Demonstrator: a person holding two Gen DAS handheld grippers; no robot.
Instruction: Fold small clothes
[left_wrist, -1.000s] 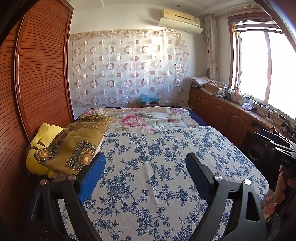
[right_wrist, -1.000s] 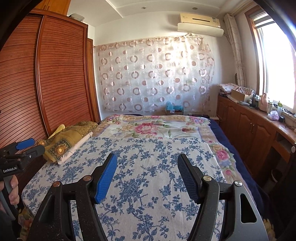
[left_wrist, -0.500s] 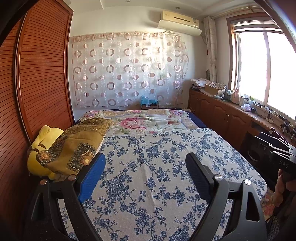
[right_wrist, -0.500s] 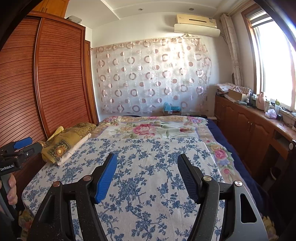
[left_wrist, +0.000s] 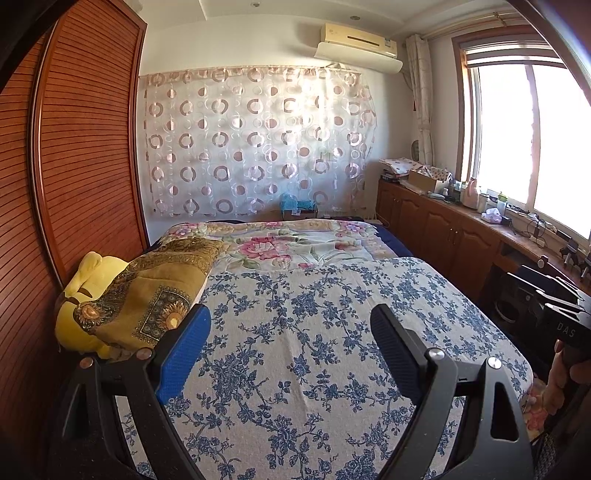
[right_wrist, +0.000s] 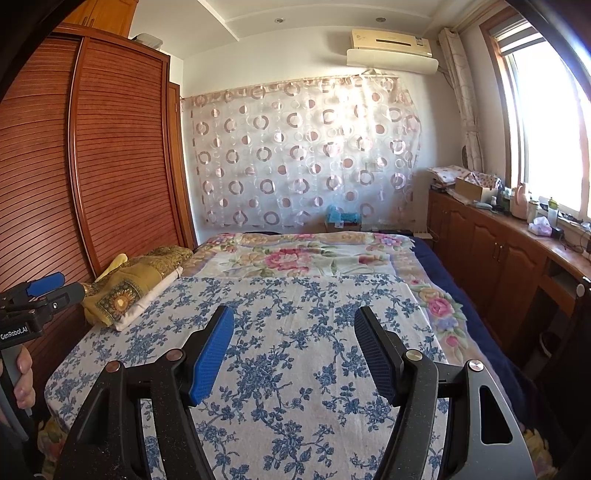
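Note:
Both grippers hover over a bed covered with a blue-flowered white sheet (left_wrist: 295, 369). My left gripper (left_wrist: 290, 317) is open, and only the sheet shows between its fingers. My right gripper (right_wrist: 294, 317) is open too, a little narrower, with nothing in it. The left gripper (right_wrist: 37, 291) appears again at the left edge of the right wrist view, held by a hand (right_wrist: 22, 380). A folded mustard patterned cloth (left_wrist: 147, 295) lies at the bed's left side, on a yellow plush toy (left_wrist: 85, 280). No other garment shows on the sheet.
A wooden slatted wardrobe (left_wrist: 74, 184) runs along the bed's left side. A pink floral blanket (left_wrist: 288, 247) covers the far half of the bed. Wooden cabinets (right_wrist: 498, 258) with clutter stand under the window on the right. A circle-patterned curtain (left_wrist: 258, 147) hangs behind.
The left wrist view has shifted slightly, with the room sitting a little lower in the frame. Both pairs of jaws stand as wide as before.

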